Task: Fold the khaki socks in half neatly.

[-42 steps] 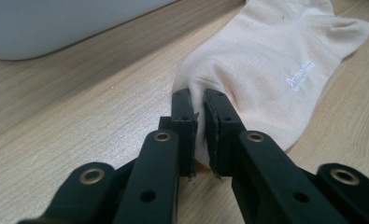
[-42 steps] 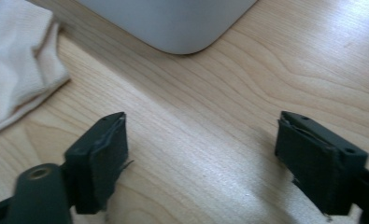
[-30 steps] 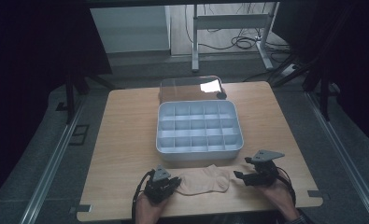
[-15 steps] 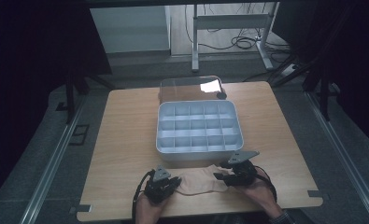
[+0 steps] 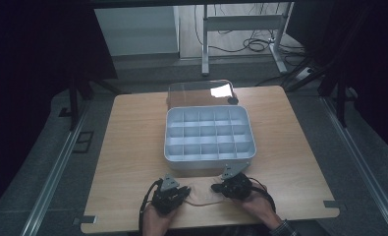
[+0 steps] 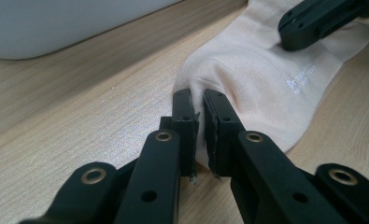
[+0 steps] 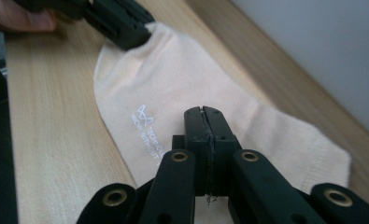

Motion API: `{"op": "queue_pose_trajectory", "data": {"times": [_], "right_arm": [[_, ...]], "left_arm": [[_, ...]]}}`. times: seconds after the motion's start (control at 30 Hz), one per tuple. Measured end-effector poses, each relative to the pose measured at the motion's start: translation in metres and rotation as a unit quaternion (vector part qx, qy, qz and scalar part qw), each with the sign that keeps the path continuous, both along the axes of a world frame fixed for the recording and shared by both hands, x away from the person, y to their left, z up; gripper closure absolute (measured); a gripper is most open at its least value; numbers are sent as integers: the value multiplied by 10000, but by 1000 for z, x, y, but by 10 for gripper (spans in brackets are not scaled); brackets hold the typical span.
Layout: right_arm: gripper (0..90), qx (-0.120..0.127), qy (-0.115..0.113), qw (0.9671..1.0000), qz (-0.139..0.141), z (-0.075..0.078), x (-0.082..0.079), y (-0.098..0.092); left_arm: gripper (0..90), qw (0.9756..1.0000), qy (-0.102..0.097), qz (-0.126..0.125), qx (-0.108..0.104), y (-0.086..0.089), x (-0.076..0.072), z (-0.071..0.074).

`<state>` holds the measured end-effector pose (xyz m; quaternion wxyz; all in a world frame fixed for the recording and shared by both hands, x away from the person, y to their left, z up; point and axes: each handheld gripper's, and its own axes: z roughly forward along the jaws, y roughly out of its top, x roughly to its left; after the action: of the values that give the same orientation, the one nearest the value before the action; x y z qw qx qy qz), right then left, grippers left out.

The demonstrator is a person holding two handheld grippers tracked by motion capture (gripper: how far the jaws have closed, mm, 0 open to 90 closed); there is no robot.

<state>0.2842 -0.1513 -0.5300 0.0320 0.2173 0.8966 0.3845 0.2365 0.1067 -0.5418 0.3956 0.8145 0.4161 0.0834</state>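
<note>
Down at the near edge of the wooden table, a pale cream sock lies flat between the two hands, just in front of the grey compartment tray. It's thin, finely knit, with small white lettering printed on its side and a stitched hem at one end, plain to see in the right gripper view. The left gripper has its jaws drawn close on one end of the sock, a fold of fabric nipped between them, a thin slit left between the pads. The right gripper sits at the other end, jaws pressed tight together over the cloth; whether any fabric is caught between them, I can't tell. Behind the tray, toward the far edge, a clear lid catches a glare.
</note>
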Motion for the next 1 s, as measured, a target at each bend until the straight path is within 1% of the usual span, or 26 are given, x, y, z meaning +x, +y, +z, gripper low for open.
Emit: {"op": "queue_pose_trajectory", "data": {"times": [0.03, 0.1, 0.17, 0.23, 0.27, 0.3, 0.33, 0.37, 0.43, 0.47, 0.53, 0.6, 0.63, 0.67, 0.8, 0.83, 0.87, 1.0], "right_arm": [[895, -18, 14, 10000, 8, -2, 0, 1], [896, 75, 41, 10000, 5, -4, 1, 0], [897, 84, 52, 10000, 0, -4, 1, -1], [898, 157, 126, 9998, -45, -5, 2, -2], [898, 157, 126, 9998, -45, -5, 2, -2], [899, 165, 108, 9998, -50, -6, 1, -2], [899, 155, 91, 9998, -47, -6, 1, -2], [899, 155, 91, 9998, -47, -6, 1, -2], [899, 120, 20, 9999, -34, -6, 0, -1], [899, 120, 20, 9999, -34, -6, 0, -1], [899, 136, 9, 9999, -29, -6, 1, -1], [899, 155, 31, 9999, -34, -6, 1, -1], [899, 179, 69, 9998, -46, -7, 1, -2], [899, 179, 69, 9998, -46, -7, 1, -2], [899, 168, 60, 9998, -73, -6, 1, 1], [898, 162, 61, 9998, -74, -6, 1, 2], [899, 160, 52, 9998, -76, -6, 1, 2], [899, 192, 49, 9997, -121, -7, 1, 5]], "left_arm": [[835, 10000, -2, 3, 2, 0, 0, 0], [843, 10000, 7, 30, -10, 0, 0, 1], [846, 10000, 34, 59, -40, 0, 1, 1], [854, 9999, 9, 85, -58, 1, 1, 4], [854, 9999, -18, 93, -90, 1, 1, 7], [857, 9997, -95, 80, -195, 2, 1, 13], [858, 9995, -121, 79, -270, 2, 1, 17], [858, 9995, -121, 79, -270, 2, 1, 17], [859, 9989, -220, 27, -422, -1, 1, 29], [860, 9989, -220, 27, -422, -1, 1, 29], [861, 9980, -340, -67, -532, -7, 3, 40], [861, 9977, -357, -94, -571, -9, 3, 42], [862, 9969, -386, -168, -672, -14, 4, 48], [862, 9969, -386, -168, -672, -14, 4, 48], [864, 9956, -492, -322, -723, -29, 8, 58], [864, 9956, -492, -322, -723, -29, 8, 58], [865, 9952, -520, -379, -733, -35, 10, 60], [867, 9946, -546, -486, -743, -47, 14, 64]]}}
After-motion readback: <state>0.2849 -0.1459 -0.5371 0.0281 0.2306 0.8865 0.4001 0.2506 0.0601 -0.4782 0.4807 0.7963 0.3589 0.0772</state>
